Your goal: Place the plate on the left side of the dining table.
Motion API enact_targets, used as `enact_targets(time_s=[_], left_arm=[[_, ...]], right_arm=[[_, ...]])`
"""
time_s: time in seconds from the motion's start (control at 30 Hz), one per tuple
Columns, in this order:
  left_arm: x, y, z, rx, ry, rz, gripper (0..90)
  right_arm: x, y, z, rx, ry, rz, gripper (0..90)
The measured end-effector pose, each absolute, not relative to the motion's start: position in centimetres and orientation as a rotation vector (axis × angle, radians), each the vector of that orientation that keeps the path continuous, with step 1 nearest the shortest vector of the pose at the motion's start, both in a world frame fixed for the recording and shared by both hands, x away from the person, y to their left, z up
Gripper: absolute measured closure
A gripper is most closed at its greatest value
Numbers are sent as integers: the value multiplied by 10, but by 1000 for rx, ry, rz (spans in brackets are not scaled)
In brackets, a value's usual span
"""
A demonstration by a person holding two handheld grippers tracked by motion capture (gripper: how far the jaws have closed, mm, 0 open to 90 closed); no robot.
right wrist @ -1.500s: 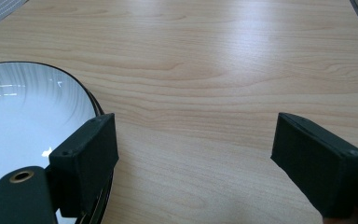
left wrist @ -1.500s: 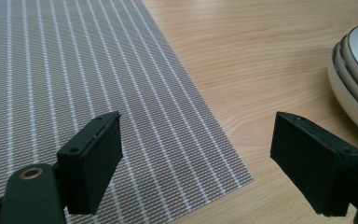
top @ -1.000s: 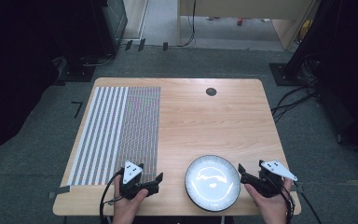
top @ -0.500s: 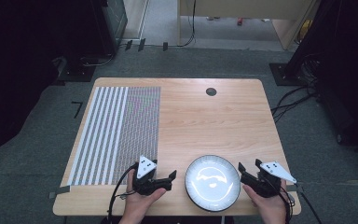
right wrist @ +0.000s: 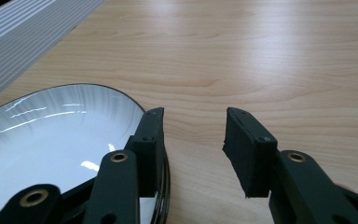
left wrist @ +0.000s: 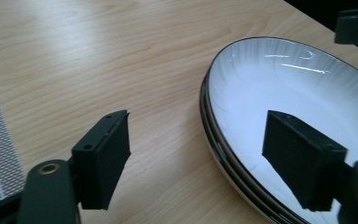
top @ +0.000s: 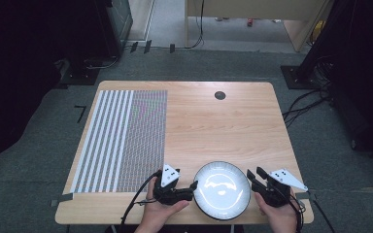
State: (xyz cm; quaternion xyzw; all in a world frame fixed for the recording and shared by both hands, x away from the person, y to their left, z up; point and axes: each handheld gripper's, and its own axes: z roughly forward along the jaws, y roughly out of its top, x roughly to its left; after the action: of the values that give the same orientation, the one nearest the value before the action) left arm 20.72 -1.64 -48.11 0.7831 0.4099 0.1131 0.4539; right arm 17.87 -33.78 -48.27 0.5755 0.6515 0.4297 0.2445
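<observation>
At the near edge of the table (top: 233,126), the stacked plates (top: 222,190) lie between both grippers. The left gripper (left wrist: 205,163) straddles the rim, jaws wide, just closing; the right gripper (right wrist: 193,149) is narrowing beside the rim, gripping nothing. Uneven grips could tilt the stack.

The right gripper (right wrist: 193,149) sits low over the wooden table (right wrist: 270,60), its two black jaws apart and just now closing in. The left-hand jaw lies over the rim of the white plate (right wrist: 51,135), dark-edged and glossy; the other jaw stands off the plate, above bare wood. Beyond the plate, at the far left, runs the striped mat (right wrist: 23,28).
</observation>
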Motion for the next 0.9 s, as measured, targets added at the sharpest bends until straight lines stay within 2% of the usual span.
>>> enact_targets(time_s=[0.2, 0.63, 0.73, 0.9], left_arm=[[204, -17, -486, 1953, 999, 249, 338], [197, -22, -492, 1980, 953, 221, 537], [196, -22, -491, 1978, 943, 201, 611], [196, -20, -492, 1974, 932, 178, 637]], right_arm=[[175, -335, -483, 1697, 1774, 1219, 661], [163, -321, -479, 1694, 1763, 1143, 650], [163, -323, -482, 1713, 1774, 1140, 681], [164, -326, -485, 1709, 1792, 1162, 715]])
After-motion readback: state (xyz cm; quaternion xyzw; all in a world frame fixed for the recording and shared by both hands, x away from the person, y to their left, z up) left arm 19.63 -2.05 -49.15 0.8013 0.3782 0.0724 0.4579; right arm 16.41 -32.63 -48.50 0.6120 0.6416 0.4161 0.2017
